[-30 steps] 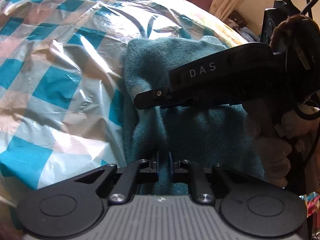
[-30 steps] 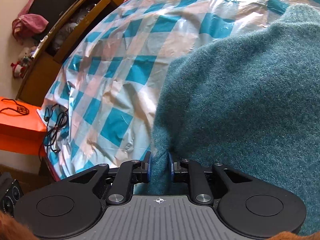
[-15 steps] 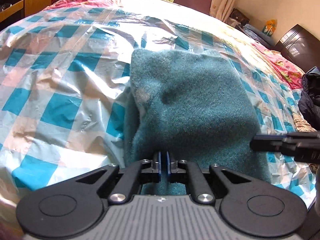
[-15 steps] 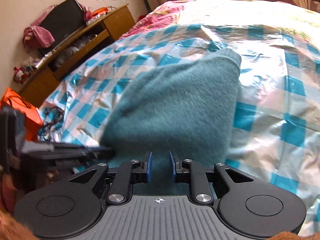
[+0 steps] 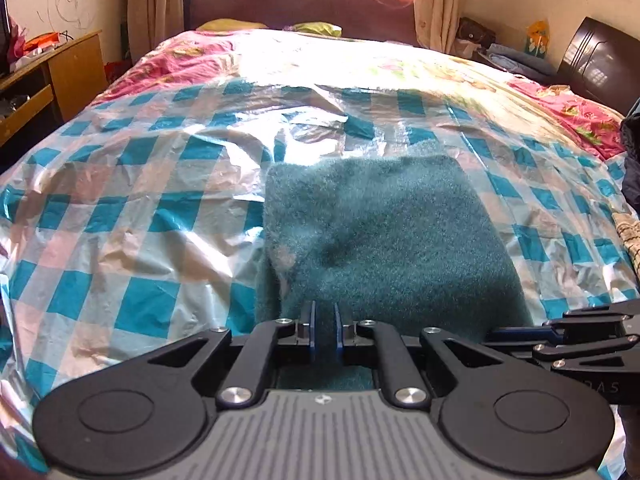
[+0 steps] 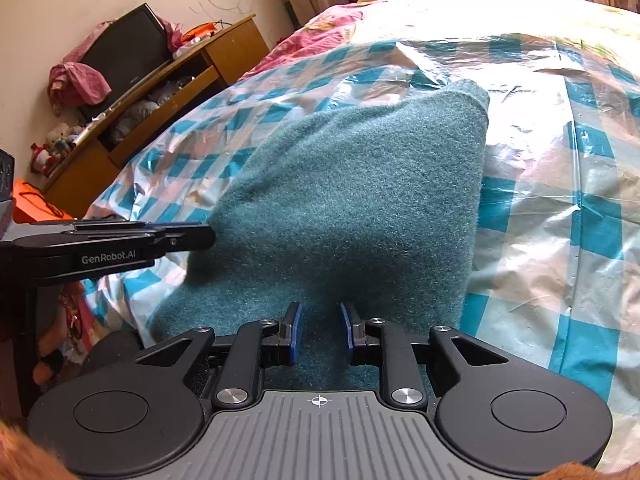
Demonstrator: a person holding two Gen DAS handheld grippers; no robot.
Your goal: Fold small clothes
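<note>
A folded teal fleece garment (image 5: 384, 236) lies flat on the blue-and-white checked plastic sheet (image 5: 132, 208) that covers the bed. It also shows in the right wrist view (image 6: 352, 196). My left gripper (image 5: 324, 326) sits at the garment's near edge with its jaws slightly apart and cloth between them. My right gripper (image 6: 319, 330) is open over the near edge, with the cloth under the gap. The right gripper shows at the right of the left wrist view (image 5: 520, 336). The left gripper shows at the left of the right wrist view (image 6: 200, 236).
A pink floral bedspread (image 5: 188, 56) lies beyond the plastic sheet, with the headboard (image 5: 300, 4) behind. A wooden desk (image 6: 160, 92) with a black monitor (image 6: 124, 48) stands left of the bed. An orange bag (image 6: 36, 200) sits low on the left. Dark furniture (image 5: 600, 64) stands at the right.
Both grippers have pulled back toward the near edge and the garment now lies flat. The right gripper's jaws have opened off the cloth. The left gripper's jaws have parted a little.
</note>
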